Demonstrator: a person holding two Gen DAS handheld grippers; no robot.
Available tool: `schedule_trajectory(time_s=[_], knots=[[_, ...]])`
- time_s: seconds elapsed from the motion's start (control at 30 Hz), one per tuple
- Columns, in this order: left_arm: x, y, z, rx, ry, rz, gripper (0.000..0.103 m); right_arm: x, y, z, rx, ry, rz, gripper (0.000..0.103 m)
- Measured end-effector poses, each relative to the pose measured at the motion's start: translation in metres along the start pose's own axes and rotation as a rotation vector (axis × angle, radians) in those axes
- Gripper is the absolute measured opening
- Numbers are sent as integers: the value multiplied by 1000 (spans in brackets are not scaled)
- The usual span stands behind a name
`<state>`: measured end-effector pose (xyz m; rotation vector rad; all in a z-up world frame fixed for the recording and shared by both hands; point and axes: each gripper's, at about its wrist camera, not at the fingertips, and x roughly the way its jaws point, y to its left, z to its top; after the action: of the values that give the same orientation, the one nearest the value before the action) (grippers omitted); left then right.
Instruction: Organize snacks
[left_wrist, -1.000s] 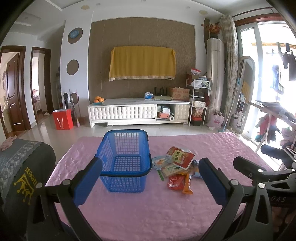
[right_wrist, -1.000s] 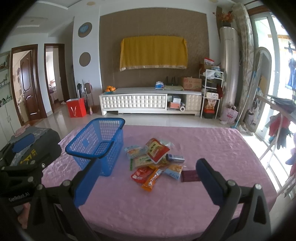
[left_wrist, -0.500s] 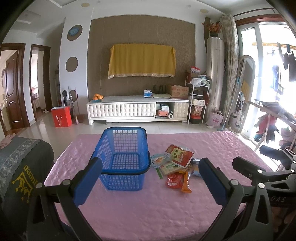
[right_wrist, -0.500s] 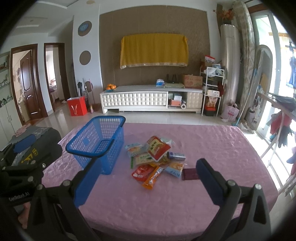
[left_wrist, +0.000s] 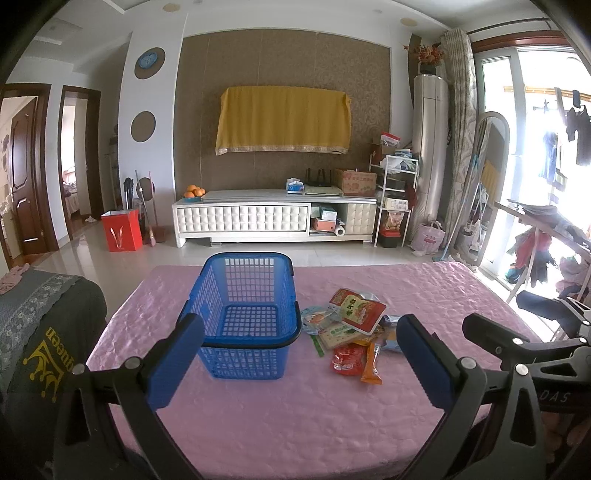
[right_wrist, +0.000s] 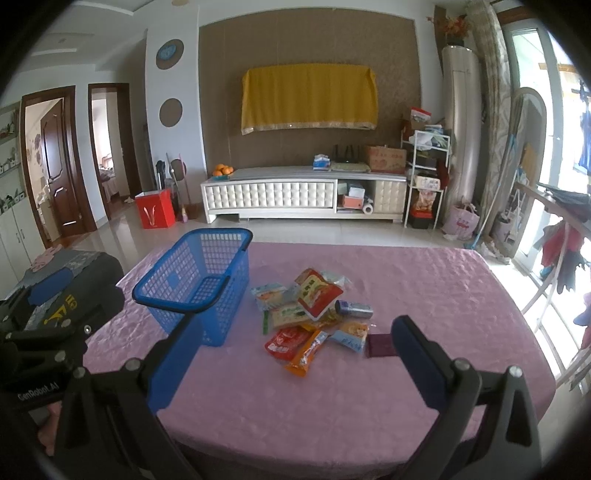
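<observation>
Both grippers wide open, nothing held. Snacks (right_wrist: 310, 314) sit at 12 o'clock from my right gripper (right_wrist: 291, 362), basket (right_wrist: 199, 280) at 10, so right's nearer.

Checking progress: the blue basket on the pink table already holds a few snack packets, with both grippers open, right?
Not quite. The left wrist view shows the blue basket empty; the snack packets lie beside it on the pink table. Left gripper and right gripper are open.

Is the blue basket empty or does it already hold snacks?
Empty: the basket shows a bare mesh floor; the snacks lie beside it on the table.
</observation>
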<state>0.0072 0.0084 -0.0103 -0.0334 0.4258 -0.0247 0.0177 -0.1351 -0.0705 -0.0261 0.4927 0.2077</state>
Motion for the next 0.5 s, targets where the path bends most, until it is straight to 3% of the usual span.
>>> schedule_trajectory(time_s=[0.5], knots=[[0, 1, 1, 3, 2, 4, 103, 1, 1, 0, 0, 6, 4, 103]])
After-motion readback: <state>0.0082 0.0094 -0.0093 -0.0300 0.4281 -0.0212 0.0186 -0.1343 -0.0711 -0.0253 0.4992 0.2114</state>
